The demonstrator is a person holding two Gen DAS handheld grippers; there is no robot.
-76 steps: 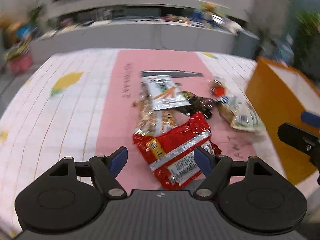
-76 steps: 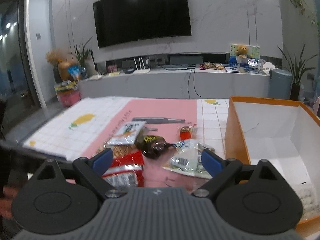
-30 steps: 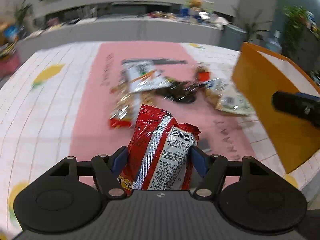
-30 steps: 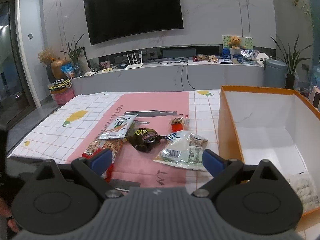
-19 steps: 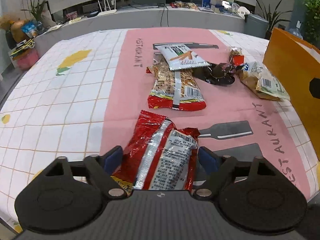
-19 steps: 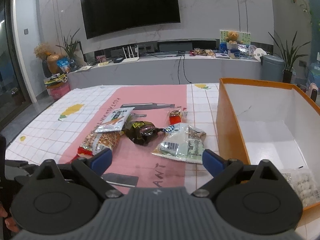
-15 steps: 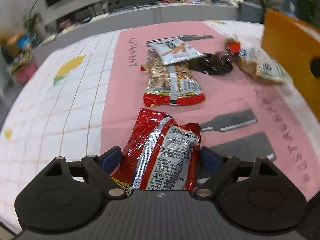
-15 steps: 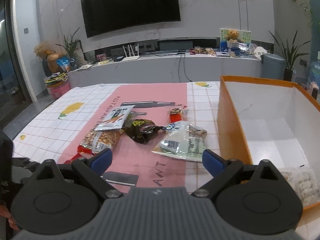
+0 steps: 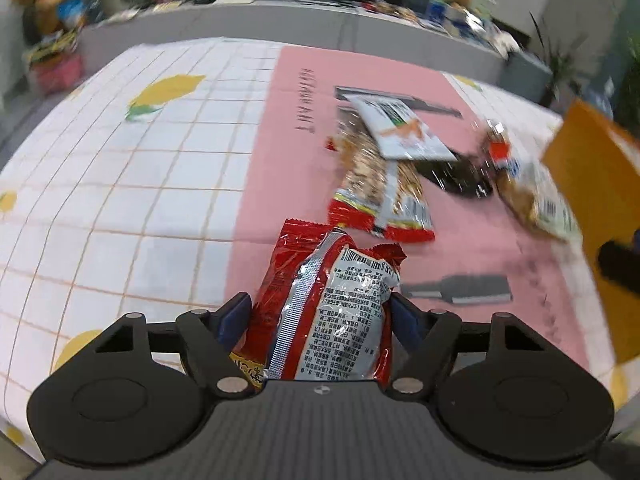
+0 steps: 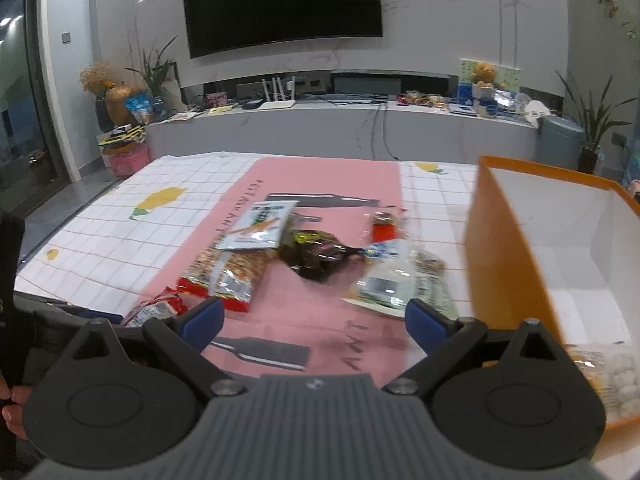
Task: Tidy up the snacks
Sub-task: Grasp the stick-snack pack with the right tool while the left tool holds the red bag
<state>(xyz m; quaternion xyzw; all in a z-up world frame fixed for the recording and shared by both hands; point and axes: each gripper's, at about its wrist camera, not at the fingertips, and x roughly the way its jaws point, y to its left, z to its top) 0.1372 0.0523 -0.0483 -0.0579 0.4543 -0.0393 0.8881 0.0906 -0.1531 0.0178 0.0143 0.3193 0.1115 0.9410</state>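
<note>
My left gripper (image 9: 320,316) is shut on a red snack packet (image 9: 332,304) and holds it above the pink tablecloth strip. The packet's tip also shows in the right wrist view (image 10: 156,310). My right gripper (image 10: 314,320) is open and empty, low over the table's near edge. Loose snacks lie ahead: a peanut packet (image 10: 226,268), a white packet (image 10: 260,226), a dark packet (image 10: 320,258), a small red one (image 10: 384,228) and a pale green packet (image 10: 404,286). The orange box (image 10: 508,264) stands on the right with a snack bag (image 10: 612,372) inside.
The table carries a white grid cloth with lemons (image 10: 160,200) and a pink middle strip (image 10: 332,176). A TV wall and a long low shelf (image 10: 360,124) stand behind. The other gripper's black tip (image 9: 618,264) shows at the right in the left wrist view.
My left gripper closed on the red packet, lifted it off the pile and pulled it back toward the near edge. The right gripper stayed open and shifted slightly.
</note>
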